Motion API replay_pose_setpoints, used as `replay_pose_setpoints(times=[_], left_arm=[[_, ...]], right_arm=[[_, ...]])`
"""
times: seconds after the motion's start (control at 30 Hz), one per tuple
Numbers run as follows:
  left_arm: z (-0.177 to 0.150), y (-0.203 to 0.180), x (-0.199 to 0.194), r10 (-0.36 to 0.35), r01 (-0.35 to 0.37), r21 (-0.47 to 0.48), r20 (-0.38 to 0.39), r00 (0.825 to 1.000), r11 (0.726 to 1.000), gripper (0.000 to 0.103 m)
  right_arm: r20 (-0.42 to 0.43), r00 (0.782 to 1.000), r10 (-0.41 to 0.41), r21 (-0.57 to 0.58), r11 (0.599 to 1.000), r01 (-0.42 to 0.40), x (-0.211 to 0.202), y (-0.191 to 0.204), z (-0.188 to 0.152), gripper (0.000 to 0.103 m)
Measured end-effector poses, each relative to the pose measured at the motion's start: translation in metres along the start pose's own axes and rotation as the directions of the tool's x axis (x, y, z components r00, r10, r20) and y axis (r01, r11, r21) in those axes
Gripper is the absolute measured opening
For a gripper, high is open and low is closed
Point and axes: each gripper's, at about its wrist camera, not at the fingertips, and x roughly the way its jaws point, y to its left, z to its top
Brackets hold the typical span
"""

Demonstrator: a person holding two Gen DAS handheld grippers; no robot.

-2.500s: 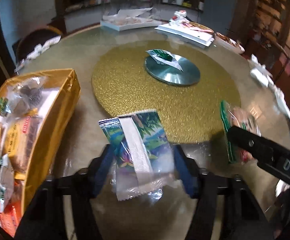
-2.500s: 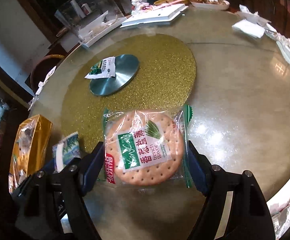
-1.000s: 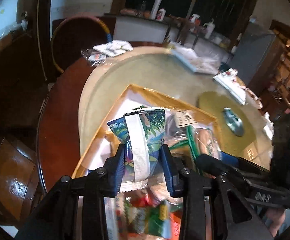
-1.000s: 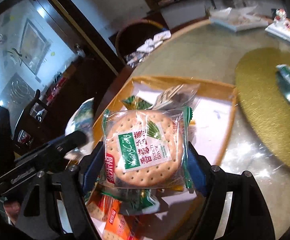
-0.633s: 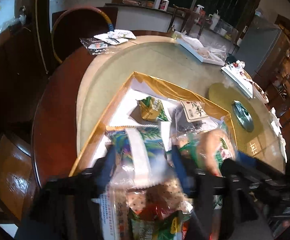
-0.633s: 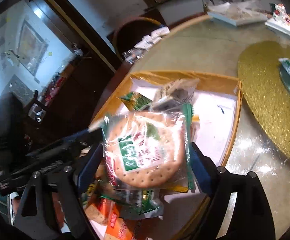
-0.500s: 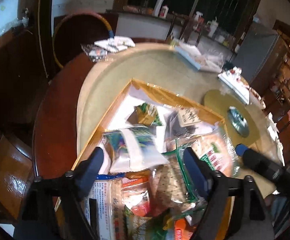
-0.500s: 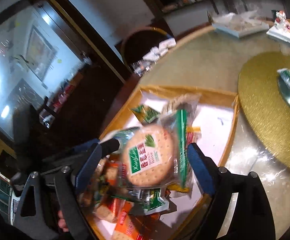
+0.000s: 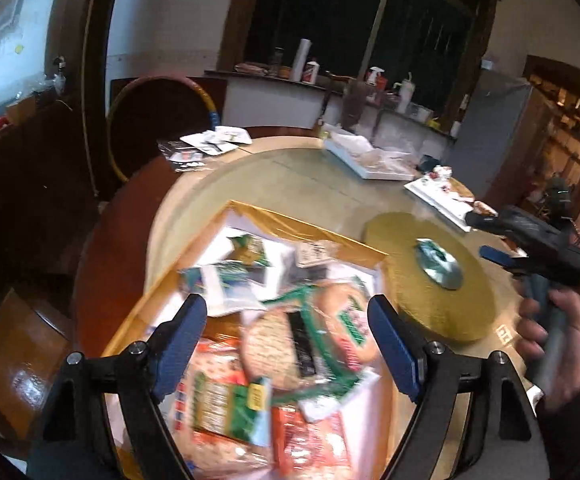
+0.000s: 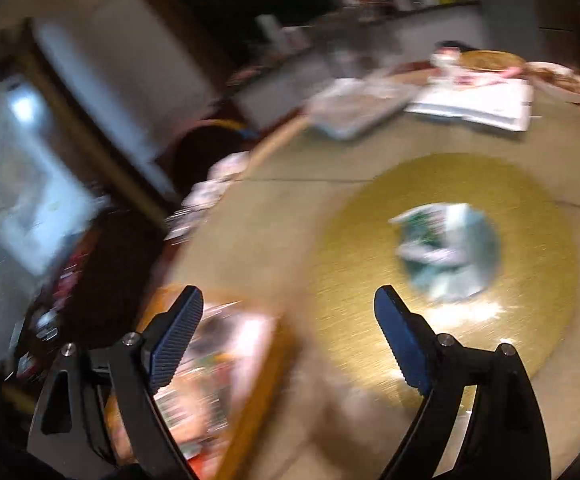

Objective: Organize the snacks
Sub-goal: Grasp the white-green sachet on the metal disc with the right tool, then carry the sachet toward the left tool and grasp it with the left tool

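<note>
Your left wrist camera looks steeply down from close above the gold snack box (image 9: 309, 222), past it across the round table (image 9: 290, 176) toward the dark window, with your right hand (image 9: 549, 344) at its right edge. Your right wrist camera, badly blurred, sits higher and faces across the table toward the gold mat (image 10: 529, 208). Both views share the box (image 10: 266, 368), the mat (image 9: 469, 304) and the green packet (image 9: 429, 249) (image 10: 425, 236) on the metal disc.
</note>
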Motion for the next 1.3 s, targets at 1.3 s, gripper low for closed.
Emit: replay_pose_setpoints(times=[1.3], left_arm=[[-0.088, -0.087, -0.018, -0.314, 0.312, -0.047, -0.239, 0.919, 0.949, 0.083]], right_arm=[[-0.200, 0.975, -0.099, -0.420, 0.908, 0.006, -0.090, -0.001, -0.230, 0.050]])
